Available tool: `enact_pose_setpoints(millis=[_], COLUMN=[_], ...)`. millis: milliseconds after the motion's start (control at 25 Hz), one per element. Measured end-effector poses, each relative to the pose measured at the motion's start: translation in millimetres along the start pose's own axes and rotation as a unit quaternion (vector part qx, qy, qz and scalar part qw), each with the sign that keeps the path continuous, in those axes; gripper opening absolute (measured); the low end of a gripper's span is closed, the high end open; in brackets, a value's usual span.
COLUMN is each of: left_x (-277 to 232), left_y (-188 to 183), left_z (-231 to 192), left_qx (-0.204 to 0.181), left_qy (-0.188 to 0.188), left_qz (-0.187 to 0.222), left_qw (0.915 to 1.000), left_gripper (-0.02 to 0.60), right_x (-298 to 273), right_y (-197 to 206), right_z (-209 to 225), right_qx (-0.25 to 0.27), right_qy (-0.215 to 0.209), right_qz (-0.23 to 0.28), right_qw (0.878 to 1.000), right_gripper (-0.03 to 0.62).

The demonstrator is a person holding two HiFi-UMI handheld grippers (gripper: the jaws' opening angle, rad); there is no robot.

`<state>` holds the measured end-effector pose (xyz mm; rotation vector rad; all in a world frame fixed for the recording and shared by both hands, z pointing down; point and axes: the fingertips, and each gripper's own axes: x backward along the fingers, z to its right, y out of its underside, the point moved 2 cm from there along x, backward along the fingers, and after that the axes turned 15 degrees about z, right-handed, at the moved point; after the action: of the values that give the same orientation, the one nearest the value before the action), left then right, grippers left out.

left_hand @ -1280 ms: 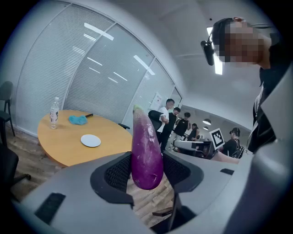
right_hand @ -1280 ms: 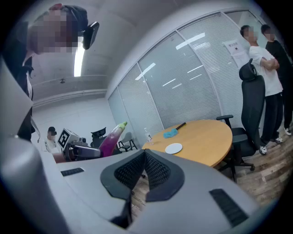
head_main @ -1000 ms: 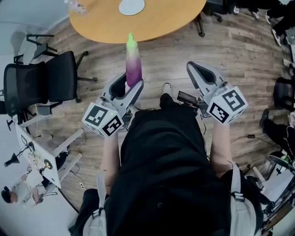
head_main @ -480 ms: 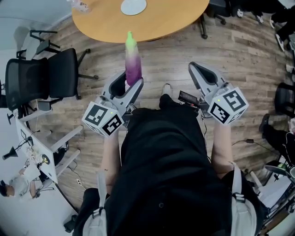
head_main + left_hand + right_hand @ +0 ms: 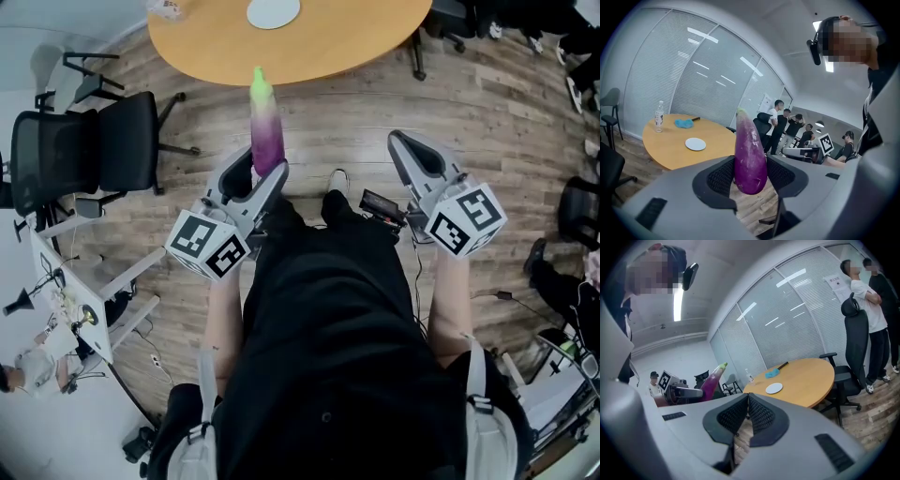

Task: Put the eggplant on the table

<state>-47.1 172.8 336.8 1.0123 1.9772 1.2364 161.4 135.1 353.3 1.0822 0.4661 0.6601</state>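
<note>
In front of your waist, both forearms reach toward twelve o'clock, the grippers tipped slightly down. Your black top hides your elbows and upper arms. Your left gripper (image 5: 255, 172) has its jaws spread wide and clamped on the fat lower end of the eggplant (image 5: 265, 129), which stands upright above the floor near the table (image 5: 356, 52). Your right gripper (image 5: 401, 145), at two o'clock, has its jaws pressed together on nothing.
</note>
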Motion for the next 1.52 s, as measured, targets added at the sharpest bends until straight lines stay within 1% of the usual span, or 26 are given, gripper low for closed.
enact_pose_setpoints(millis=[160,360,560,760,920,1120,1320,1520], left_x=[-1.9,-3.5,-21.2,-35.2,-34.3,-39.7,-44.8,-49.5], left_y=[0.7,-5.7,-17.2,-36.9,-48.1,-70.2,-85.9,-96.3], left_z=[-4.0,-25.6,-50.4,-72.5,-108.4,-152.5,-190.8,-221.3], left_qx=[0.000,0.002,0.009,-0.001,0.000,0.004,0.000,-0.003], left_qy=[0.000,0.009,0.031,0.057,0.067,0.078,0.094,0.110], left_qz=[0.001,-0.010,-0.010,-0.007,-0.011,-0.004,-0.002,-0.009], left_qw=[1.0000,0.9999,0.9994,0.9983,0.9977,0.9969,0.9956,0.9939], left_gripper=[0.225,0.225,0.226,0.225,0.225,0.225,0.226,0.225], right_x=[-4.4,-25.0,-40.1,-67.8,-99.1,-140.7,-177.2,-201.8], right_y=[3.7,2.4,-5.9,-18.4,-23.1,-26.1,-28.7,-26.8], right_z=[11.0,7.6,8.8,8.1,-4.0,-14.4,-26.8,-35.3], right_qx=[-0.006,-0.001,0.003,0.019,0.027,0.035,0.042,0.044], right_qy=[0.011,0.021,0.050,0.069,0.077,0.090,0.101,0.118], right_qz=[-0.007,0.000,0.010,0.011,0.016,0.018,0.027,0.032], right_qw=[1.000,1.000,0.999,0.997,0.997,0.995,0.994,0.992], right_gripper=[0.017,0.017,0.017,0.017,0.017,0.017,0.017,0.017])
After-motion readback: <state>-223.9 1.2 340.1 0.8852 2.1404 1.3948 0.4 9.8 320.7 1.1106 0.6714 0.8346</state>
